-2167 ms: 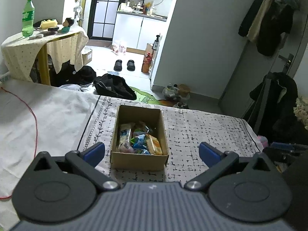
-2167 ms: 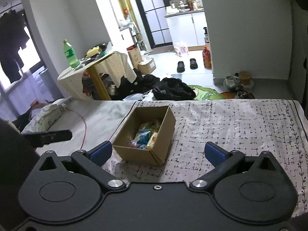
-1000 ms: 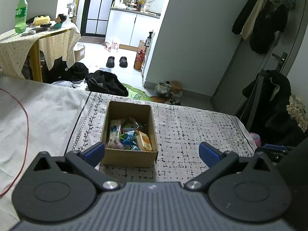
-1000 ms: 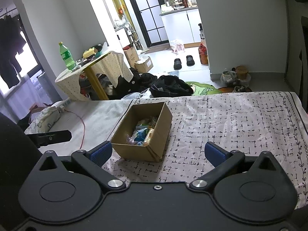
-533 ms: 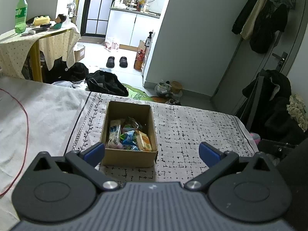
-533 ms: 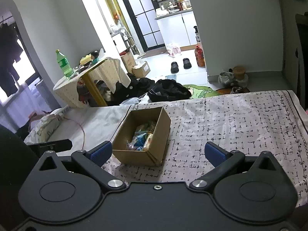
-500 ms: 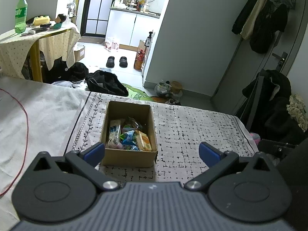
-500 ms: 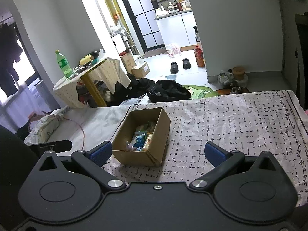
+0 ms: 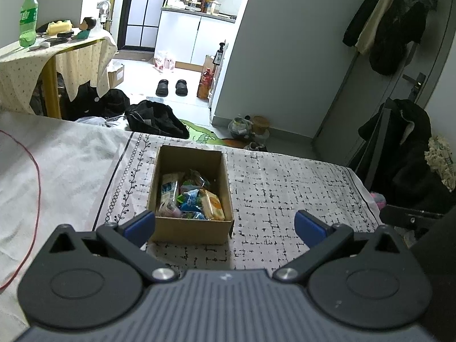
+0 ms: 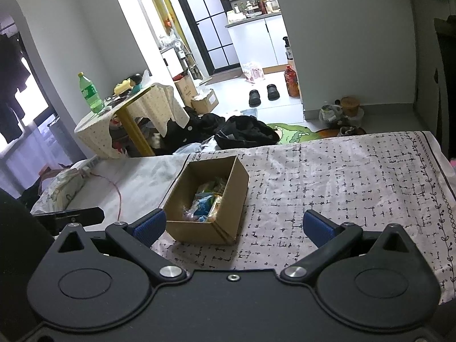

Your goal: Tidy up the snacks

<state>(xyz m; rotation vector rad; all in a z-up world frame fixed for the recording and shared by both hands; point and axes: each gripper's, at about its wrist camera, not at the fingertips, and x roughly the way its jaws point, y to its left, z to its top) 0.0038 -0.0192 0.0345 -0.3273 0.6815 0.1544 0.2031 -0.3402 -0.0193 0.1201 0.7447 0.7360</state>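
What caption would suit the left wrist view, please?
Open left gripper faces a cardboard box of snack packets on a patterned cloth.

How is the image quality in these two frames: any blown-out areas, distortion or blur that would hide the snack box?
Left wrist view: even, dim indoor light; the cardboard box and snack packets are sharp; fisheye bends the door at the right edge. Right wrist view: the window and the wall beside the glass door are blown out, the corners vignette dark, yet the box stays clearly readable.
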